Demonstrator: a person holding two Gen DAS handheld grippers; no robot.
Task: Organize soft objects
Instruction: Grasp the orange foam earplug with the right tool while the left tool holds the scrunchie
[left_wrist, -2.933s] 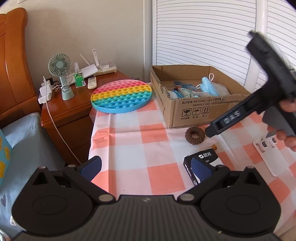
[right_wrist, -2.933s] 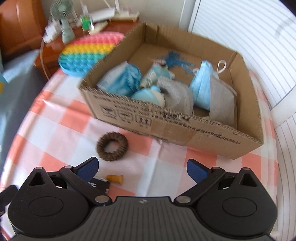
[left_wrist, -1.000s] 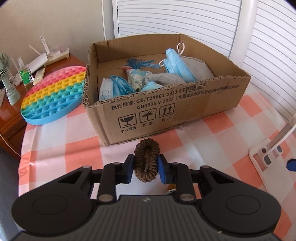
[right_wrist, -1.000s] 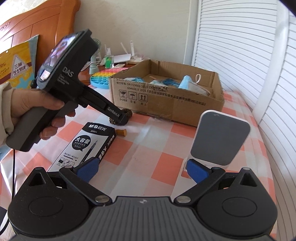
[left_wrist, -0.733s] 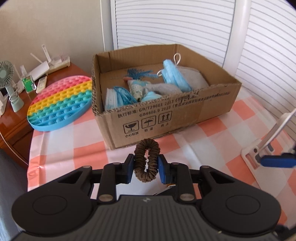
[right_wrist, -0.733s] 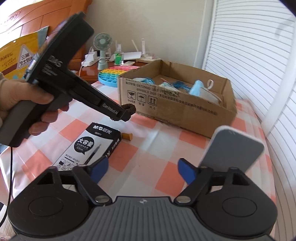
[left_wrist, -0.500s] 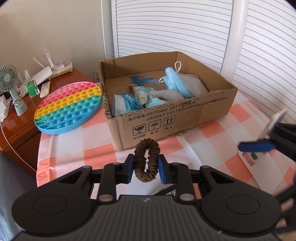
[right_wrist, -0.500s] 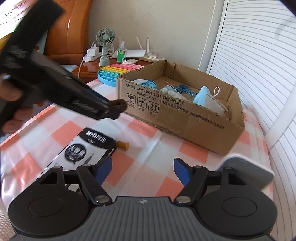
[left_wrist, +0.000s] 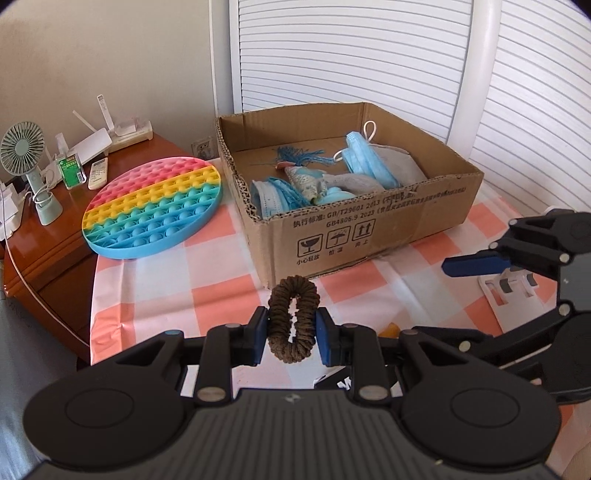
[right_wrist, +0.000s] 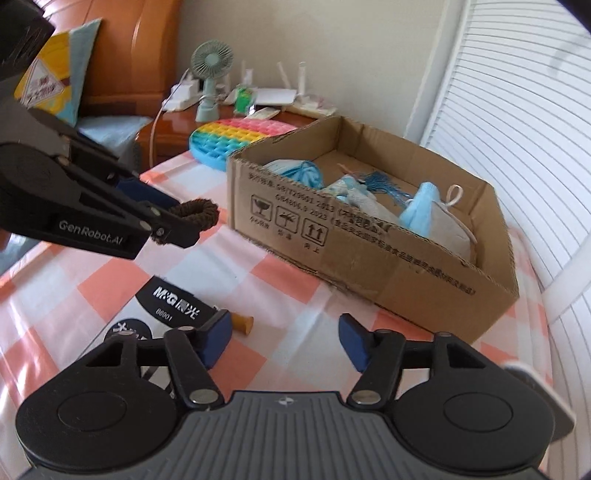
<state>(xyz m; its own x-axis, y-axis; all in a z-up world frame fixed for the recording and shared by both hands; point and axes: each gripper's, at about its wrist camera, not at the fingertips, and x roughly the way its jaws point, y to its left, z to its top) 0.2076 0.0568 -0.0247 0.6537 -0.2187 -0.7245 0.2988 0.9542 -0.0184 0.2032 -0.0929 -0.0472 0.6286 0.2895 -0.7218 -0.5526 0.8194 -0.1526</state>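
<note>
A brown braided hair tie (left_wrist: 293, 319) is squeezed upright between the blue pads of my left gripper (left_wrist: 291, 332), held above the checked tablecloth just short of the cardboard box (left_wrist: 369, 229). In the right wrist view the same hair tie (right_wrist: 195, 210) shows at the tip of the left gripper (right_wrist: 173, 225), left of the box (right_wrist: 369, 254). The box holds blue face masks (left_wrist: 365, 166), a grey mask and other soft pieces. My right gripper (right_wrist: 284, 338) hovers over the cloth, its jaws closing with nothing between them.
A round rainbow pop-it mat (left_wrist: 151, 206) lies left of the box. A black pen box (right_wrist: 162, 314) and a small orange stub (right_wrist: 242, 321) lie on the cloth. A white stand (left_wrist: 517, 295) sits at the right. The wooden nightstand carries a small fan (left_wrist: 26, 162).
My left gripper has drawn back and lifted a little with the hair tie. The right gripper has swung left past the white stand, and its jaws have narrowed.
</note>
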